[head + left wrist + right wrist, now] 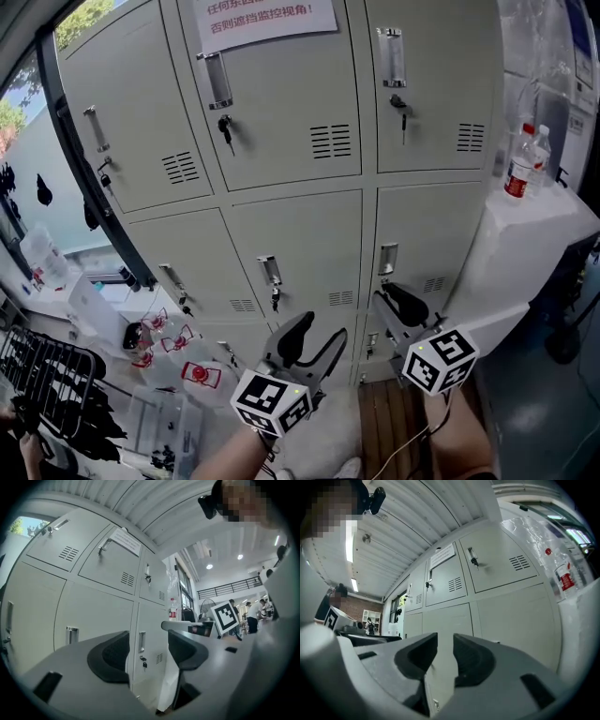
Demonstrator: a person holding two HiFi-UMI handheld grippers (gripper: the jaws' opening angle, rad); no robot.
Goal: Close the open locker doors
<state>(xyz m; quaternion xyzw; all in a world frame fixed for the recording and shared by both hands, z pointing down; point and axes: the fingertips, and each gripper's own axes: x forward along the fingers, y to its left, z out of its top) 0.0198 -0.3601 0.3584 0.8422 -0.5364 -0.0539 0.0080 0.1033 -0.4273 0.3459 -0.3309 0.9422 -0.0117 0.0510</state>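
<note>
Closest to the head camera, the left gripper (319, 337) and the right gripper (398, 305) are held side by side, low in front of the lockers, both aimed at the doors. The left gripper (147, 651) is released. Its jaws stand wide apart with nothing pressed between them, and a lower door's handle (142, 641) and hanging key (143, 661) show through the gap. The right gripper (445, 656) is released too, its jaws closer together yet still apart, with only a plain door front beyond them. In the head view its tips are just beside the handle of the lower right door.

The locker doors (281, 103) form a grey bank straight ahead, in rows one above another, their faces toward the person. Each door is taller than wide, its long axis upright. Each has an upright handle near its left edge, a key below that and vent slots (330, 141) at the lower right. Every door that shows in full lies flush with the frame.

A paper notice (265, 19) with red print is stuck on the top middle door. Right of the bank, a water bottle (518, 169) stands upright on a white block (544, 234). Well apart at the left, a black wire rack (47, 370) sits low.
</note>
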